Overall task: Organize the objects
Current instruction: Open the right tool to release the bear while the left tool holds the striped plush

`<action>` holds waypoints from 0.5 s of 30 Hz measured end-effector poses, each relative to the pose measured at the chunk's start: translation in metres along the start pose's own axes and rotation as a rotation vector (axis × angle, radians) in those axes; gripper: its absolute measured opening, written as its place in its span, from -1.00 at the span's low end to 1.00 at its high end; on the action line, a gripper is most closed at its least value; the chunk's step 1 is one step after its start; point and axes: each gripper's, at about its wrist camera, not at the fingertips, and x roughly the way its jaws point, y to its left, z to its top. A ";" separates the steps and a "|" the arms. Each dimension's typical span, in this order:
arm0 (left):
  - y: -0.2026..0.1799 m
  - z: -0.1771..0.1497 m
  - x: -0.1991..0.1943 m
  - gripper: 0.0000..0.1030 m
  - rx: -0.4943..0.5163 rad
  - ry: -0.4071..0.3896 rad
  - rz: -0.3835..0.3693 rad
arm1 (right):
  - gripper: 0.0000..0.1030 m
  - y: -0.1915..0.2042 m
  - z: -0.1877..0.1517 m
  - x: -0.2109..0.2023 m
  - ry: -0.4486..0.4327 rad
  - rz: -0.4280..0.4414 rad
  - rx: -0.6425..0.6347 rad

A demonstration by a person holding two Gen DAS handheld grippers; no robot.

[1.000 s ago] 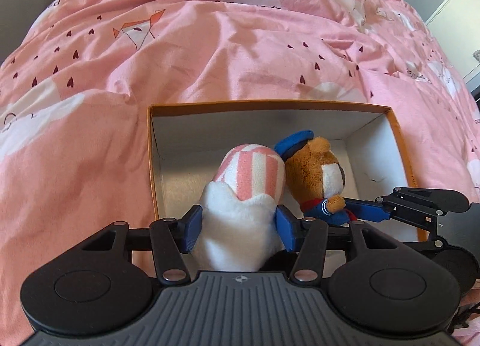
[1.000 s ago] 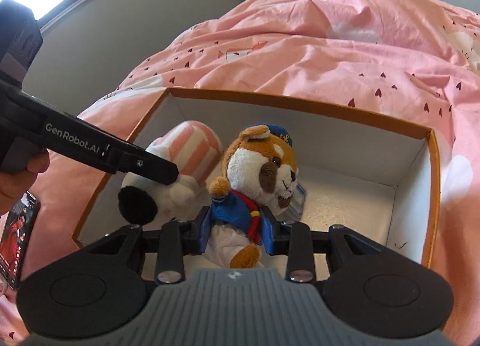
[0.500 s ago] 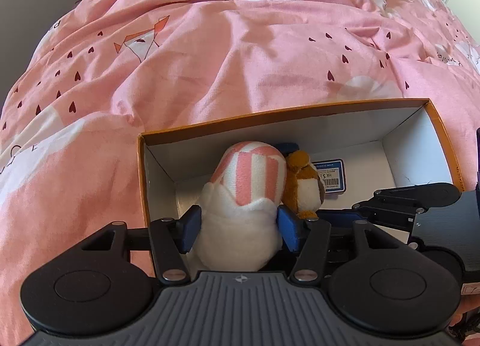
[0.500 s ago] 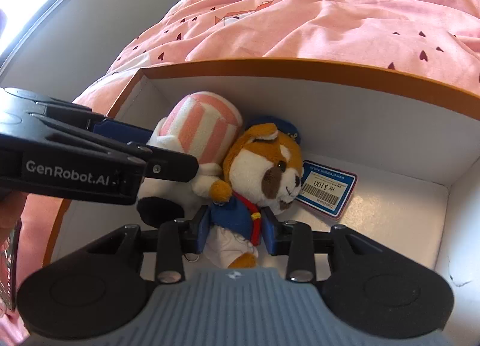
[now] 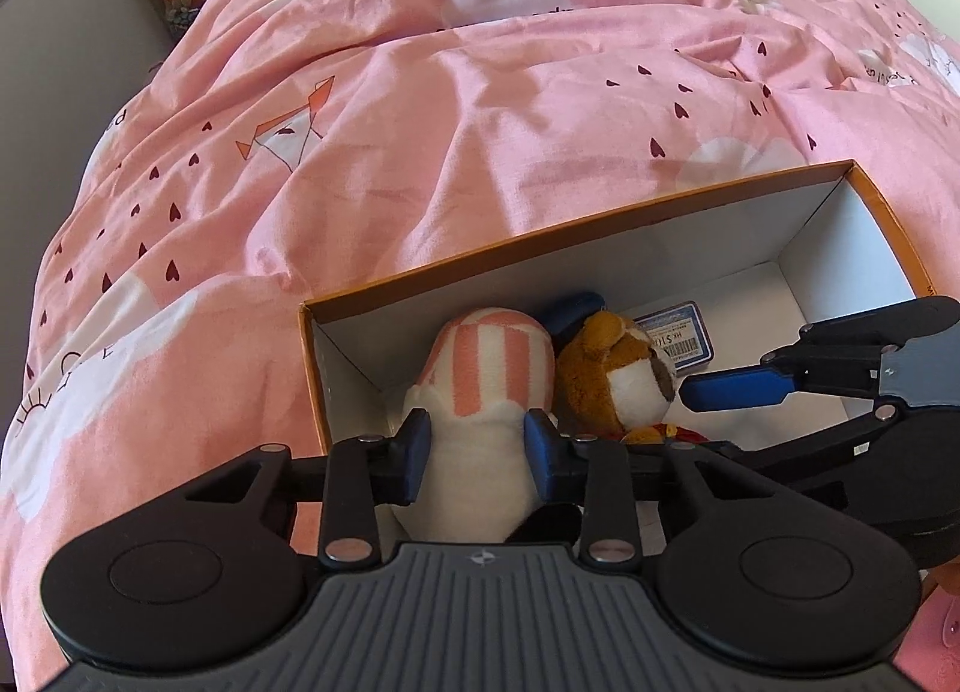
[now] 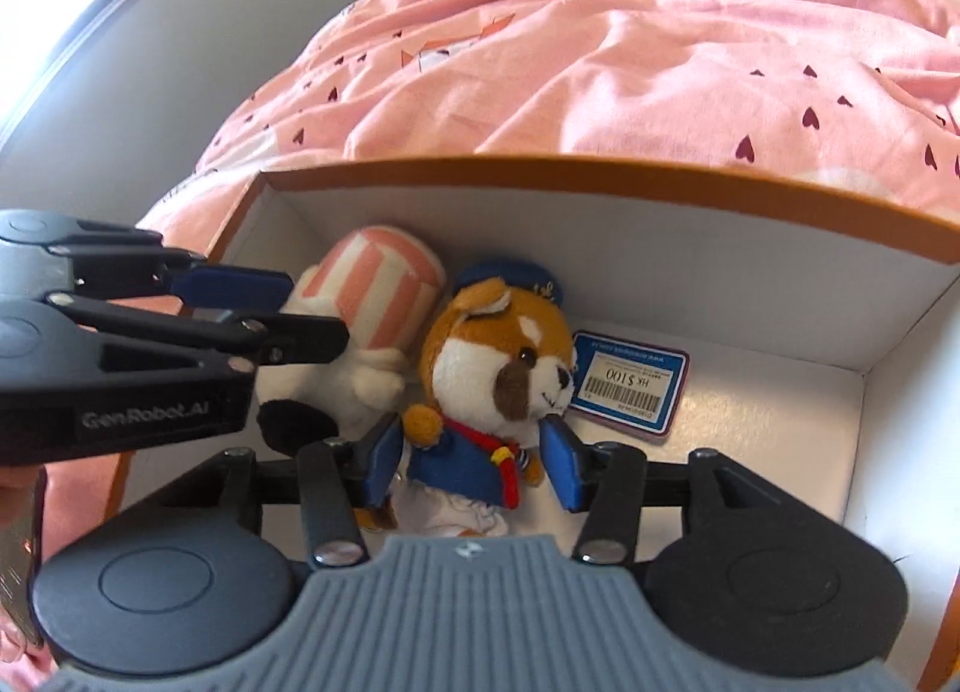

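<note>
Inside the orange-rimmed white cardboard box (image 6: 600, 182), the pink-striped white plush (image 5: 480, 392) is pinched by the left gripper (image 5: 477, 449); the right gripper (image 6: 471, 467) seems parted around the brown sailor-dog plush (image 6: 498, 368), apparently released for storage.

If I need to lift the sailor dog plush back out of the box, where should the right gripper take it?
Take the sailor dog plush at its blue-jacketed torso, from its feet end, where the right gripper sits now. The torso is narrower than the head, and both flanks look free.
</note>
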 end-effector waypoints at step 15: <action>0.046 0.007 0.011 -0.33 -0.331 0.097 -0.121 | 0.16 0.004 -0.004 0.026 0.047 -0.042 0.086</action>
